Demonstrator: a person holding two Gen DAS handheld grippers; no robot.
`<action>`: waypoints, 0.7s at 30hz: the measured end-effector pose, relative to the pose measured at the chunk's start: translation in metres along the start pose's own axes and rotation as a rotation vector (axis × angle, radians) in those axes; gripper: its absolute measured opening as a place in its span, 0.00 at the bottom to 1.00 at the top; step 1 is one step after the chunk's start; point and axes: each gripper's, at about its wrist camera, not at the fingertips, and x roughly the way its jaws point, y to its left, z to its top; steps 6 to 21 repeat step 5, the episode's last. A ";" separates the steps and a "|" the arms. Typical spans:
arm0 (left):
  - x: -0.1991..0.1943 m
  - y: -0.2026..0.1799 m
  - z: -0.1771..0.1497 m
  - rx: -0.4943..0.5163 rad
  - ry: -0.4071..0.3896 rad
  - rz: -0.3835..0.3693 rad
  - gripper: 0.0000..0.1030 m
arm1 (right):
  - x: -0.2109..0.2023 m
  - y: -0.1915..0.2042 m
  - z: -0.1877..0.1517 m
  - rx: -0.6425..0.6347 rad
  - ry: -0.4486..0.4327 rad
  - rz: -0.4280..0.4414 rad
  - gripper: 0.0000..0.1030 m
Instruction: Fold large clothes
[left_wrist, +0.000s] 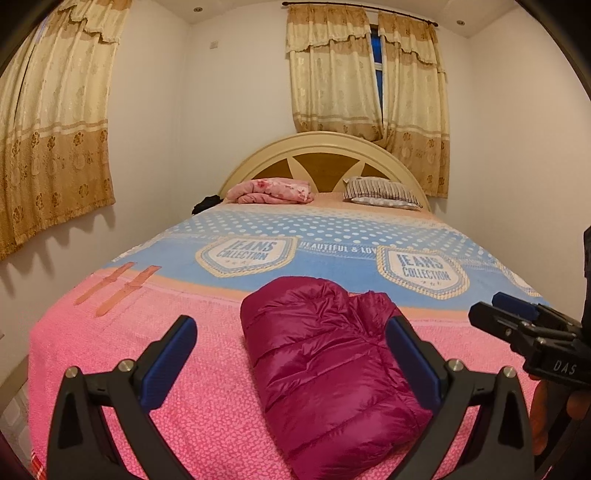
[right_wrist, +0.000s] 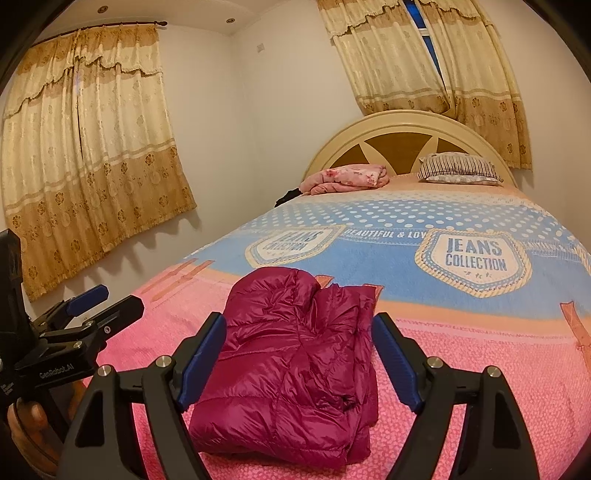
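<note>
A magenta puffer jacket (left_wrist: 325, 362) lies folded into a compact bundle on the pink part of the bedspread (left_wrist: 129, 350). It also shows in the right wrist view (right_wrist: 295, 369). My left gripper (left_wrist: 291, 332) is open and empty, its jaws wide apart just above the near end of the jacket. My right gripper (right_wrist: 299, 332) is open and empty, held over the jacket's near edge. The right gripper shows at the right edge of the left wrist view (left_wrist: 517, 314), and the left gripper at the left edge of the right wrist view (right_wrist: 107, 299).
The bed's blue patterned blanket (left_wrist: 332, 240) stretches to a cream headboard (left_wrist: 325, 155). A folded pink cloth (left_wrist: 273, 190) and a striped pillow (left_wrist: 380, 192) lie at the head. Walls and curtains (left_wrist: 51, 140) stand to the left of the bed.
</note>
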 end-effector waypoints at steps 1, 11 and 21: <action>0.001 0.000 0.000 0.001 0.002 -0.002 1.00 | 0.000 0.000 0.000 -0.001 0.000 0.000 0.79; 0.000 -0.003 -0.001 0.015 0.002 -0.024 1.00 | -0.001 -0.003 -0.001 -0.001 0.002 -0.005 0.79; 0.000 -0.003 -0.001 0.015 0.002 -0.024 1.00 | -0.001 -0.003 -0.001 -0.001 0.002 -0.005 0.79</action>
